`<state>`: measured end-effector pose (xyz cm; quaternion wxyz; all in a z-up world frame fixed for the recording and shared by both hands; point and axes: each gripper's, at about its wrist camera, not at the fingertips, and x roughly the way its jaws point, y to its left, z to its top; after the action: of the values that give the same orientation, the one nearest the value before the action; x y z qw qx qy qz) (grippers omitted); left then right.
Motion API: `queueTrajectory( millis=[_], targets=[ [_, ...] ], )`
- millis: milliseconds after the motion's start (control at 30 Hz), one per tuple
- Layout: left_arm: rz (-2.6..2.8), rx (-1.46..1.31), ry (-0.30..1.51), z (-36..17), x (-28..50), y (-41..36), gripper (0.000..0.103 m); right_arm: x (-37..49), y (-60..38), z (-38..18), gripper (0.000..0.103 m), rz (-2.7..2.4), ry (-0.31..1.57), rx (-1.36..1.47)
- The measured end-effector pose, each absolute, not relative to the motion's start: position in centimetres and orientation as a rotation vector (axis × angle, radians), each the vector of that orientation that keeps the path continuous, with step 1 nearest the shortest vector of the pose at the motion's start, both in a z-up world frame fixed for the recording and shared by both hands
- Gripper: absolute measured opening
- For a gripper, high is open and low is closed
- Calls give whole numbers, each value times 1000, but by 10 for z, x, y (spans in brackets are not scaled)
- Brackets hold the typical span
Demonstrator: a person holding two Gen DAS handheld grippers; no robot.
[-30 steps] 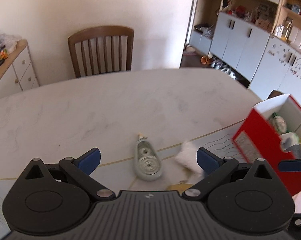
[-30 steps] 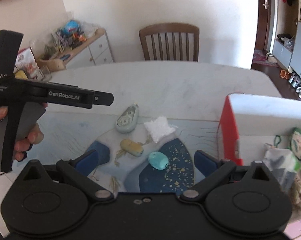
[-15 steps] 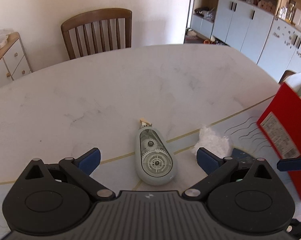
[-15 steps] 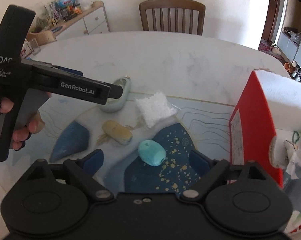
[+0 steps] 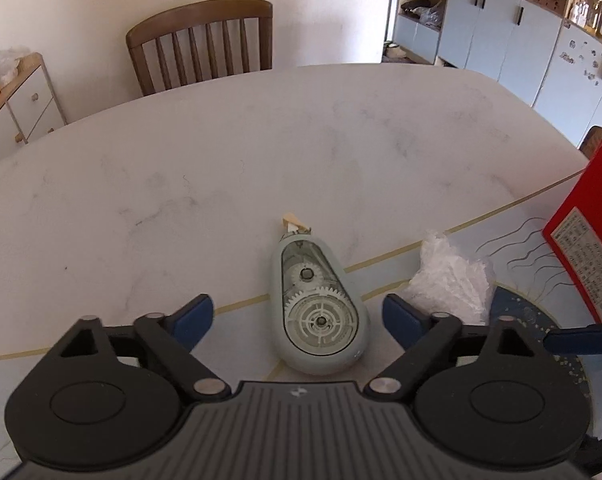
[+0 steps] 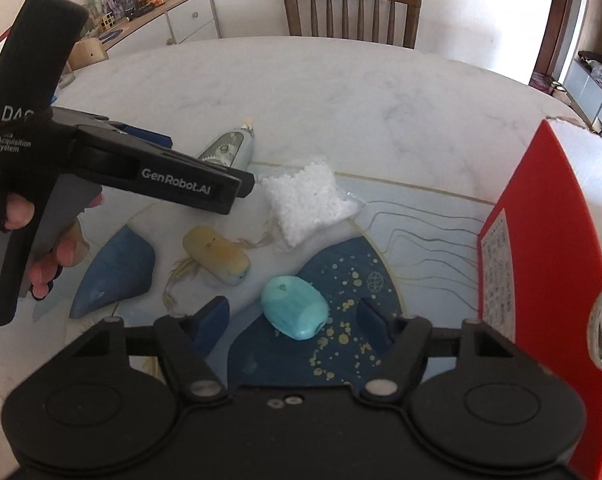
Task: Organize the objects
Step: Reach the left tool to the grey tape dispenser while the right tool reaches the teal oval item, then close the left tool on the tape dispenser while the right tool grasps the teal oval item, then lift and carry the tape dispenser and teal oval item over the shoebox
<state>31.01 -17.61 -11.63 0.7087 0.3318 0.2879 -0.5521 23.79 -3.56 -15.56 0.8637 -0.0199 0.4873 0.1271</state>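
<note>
A grey-green correction-tape dispenser [image 5: 319,312] lies on the table between the blue pads of my left gripper [image 5: 297,316]; its jaws are closing and the pads stand clear of it. In the right wrist view a turquoise oval piece [image 6: 295,312] lies on the dark blue part of the mat, between the pads of my right gripper [image 6: 293,316], whose jaws are closing with gaps on both sides. The left gripper's body, held in a hand, hides most of the dispenser [image 6: 231,148] there. A red box [image 6: 541,264] stands at the right.
A clear bag of white pellets [image 6: 307,204], a yellowish capsule-shaped item with strings [image 6: 217,256] and a blue wedge [image 6: 115,272] lie on the printed mat [image 6: 421,216]. A wooden chair [image 5: 201,48] stands behind the marble table [image 5: 261,140]. Cabinets line the room's edges.
Both grippers have come down closer to the table. The dispenser and the turquoise piece now sit between the pads, and both pairs of jaws have narrowed, the right more.
</note>
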Motion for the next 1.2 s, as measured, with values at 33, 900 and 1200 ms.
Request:
queueTrajectory(
  millis=[33, 900, 1200],
  targets=[
    [-1221, 737, 633, -117, 310, -176, 89, 238, -35, -156, 65, 265, 1023, -45],
    [-1228, 728, 648, -109, 308, -170, 54, 239, -28, -163, 35, 249, 1008, -67],
    [-1184, 735, 668, -99, 313, -154, 53, 224, -32, -146, 35, 241, 1007, -7]
  ],
)
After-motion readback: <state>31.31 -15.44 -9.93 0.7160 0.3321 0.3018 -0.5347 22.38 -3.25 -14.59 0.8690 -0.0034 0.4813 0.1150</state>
